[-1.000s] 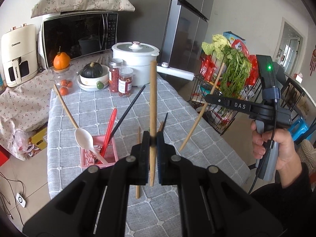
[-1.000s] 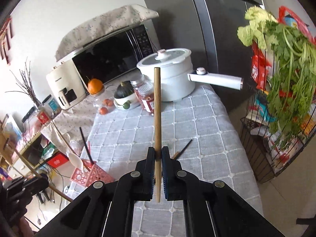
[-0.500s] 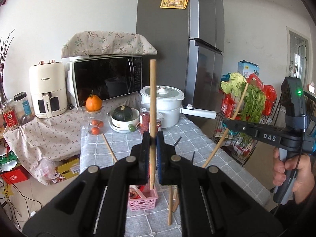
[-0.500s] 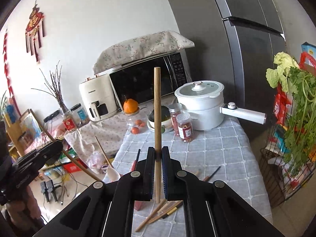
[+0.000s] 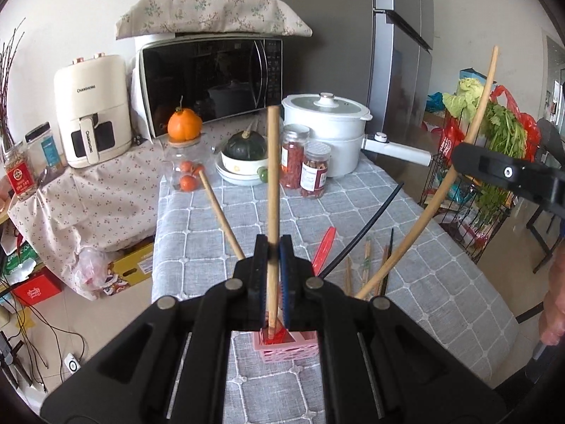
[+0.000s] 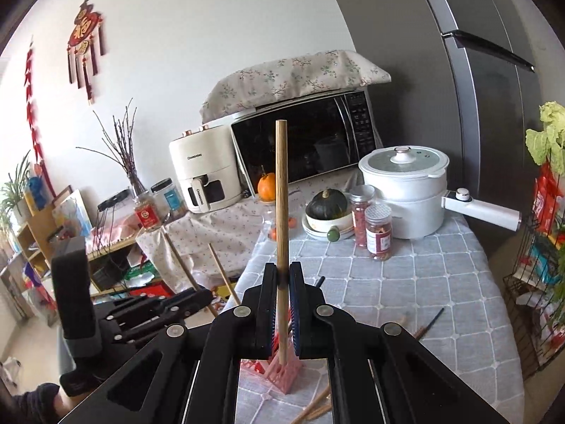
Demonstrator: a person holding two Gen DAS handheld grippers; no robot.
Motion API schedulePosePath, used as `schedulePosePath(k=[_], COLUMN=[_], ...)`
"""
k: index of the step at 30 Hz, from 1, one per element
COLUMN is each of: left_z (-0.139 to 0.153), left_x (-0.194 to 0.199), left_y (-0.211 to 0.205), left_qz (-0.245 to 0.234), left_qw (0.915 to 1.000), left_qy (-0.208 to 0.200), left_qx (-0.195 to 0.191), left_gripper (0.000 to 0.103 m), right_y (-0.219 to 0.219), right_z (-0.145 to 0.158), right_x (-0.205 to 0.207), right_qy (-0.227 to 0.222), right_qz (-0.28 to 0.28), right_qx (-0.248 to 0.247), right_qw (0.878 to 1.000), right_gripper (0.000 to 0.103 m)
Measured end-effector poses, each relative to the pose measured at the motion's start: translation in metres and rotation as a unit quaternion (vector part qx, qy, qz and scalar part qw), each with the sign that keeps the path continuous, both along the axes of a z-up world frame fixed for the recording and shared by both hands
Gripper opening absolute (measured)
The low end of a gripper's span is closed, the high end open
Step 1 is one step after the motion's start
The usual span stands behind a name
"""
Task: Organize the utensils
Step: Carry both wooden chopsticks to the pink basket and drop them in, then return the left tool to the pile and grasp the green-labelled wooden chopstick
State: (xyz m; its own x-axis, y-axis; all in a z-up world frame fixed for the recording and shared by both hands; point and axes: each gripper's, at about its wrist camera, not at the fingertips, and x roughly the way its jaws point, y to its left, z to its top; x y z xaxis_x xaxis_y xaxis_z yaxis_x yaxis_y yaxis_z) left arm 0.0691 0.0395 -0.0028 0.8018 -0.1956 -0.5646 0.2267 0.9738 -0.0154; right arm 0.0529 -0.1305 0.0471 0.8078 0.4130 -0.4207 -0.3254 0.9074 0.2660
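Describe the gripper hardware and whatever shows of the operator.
Both the left gripper and the right gripper are matte black plastic, with angular linkage arms, silver pivot rivets and blue ribbed finger pads. No cable or marking is readable. The operator's bare hand shows at the frame edge.

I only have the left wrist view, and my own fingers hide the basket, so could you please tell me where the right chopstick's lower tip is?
Observer: In the right wrist view the right chopstick stands upright, with its lower tip at the top of the pink basket. I cannot tell whether the tip is inside.
Operator: Thank you. Is it held securely?
Observer: The right gripper is shut on it, low on the shaft, so most of the stick rises above the grip.
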Motion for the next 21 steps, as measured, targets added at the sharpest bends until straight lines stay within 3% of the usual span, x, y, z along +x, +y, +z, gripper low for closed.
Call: schedulePosePath(k=[2,4,5,6,10,16,21], left_z=[-0.006,-0.009,-0.009,-0.007,-0.002,-0.008,-0.015], left_x=[0.005,0.007,0.007,0.006,0.003,0.003,0.001], left_y=[0.0,-0.001,0.0,0.001,0.007,0.026,0.04], left_qz=[0.002,0.005,0.006,0.008,0.011,0.031,0.043], left_qw=[1.0,0.9999,0.9999,0.9999,0.9995,0.9957,0.9928], left_qy=[0.008,0.015,0.014,0.012,0.023,0.073,0.095], left_qx=[0.0,0.004,0.003,0.0,-0.018,-0.048,-0.058], left_gripper=[0.011,0.031,0.048,0.055,0.055,0.056,0.056], right_y=[0.008,0.014,0.017,0.019,0.024,0.023,0.033], right_z=[-0.004,-0.008,-0.01,-0.011,-0.014,-0.012,-0.016], right_x=[0.003,0.007,0.009,0.011,0.016,0.018,0.021], right_qy=[0.005,0.012,0.015,0.018,0.018,0.013,0.02], right_qz=[0.003,0.007,0.009,0.01,0.008,0.007,0.01], right_qx=[-0.002,-0.003,-0.003,-0.005,-0.003,0.014,-0.007], right_qw=[1.0,1.0,1.0,1.0,1.0,1.0,1.0], right_gripper=[0.007,0.007,0.007,0.007,0.007,0.007,0.007])
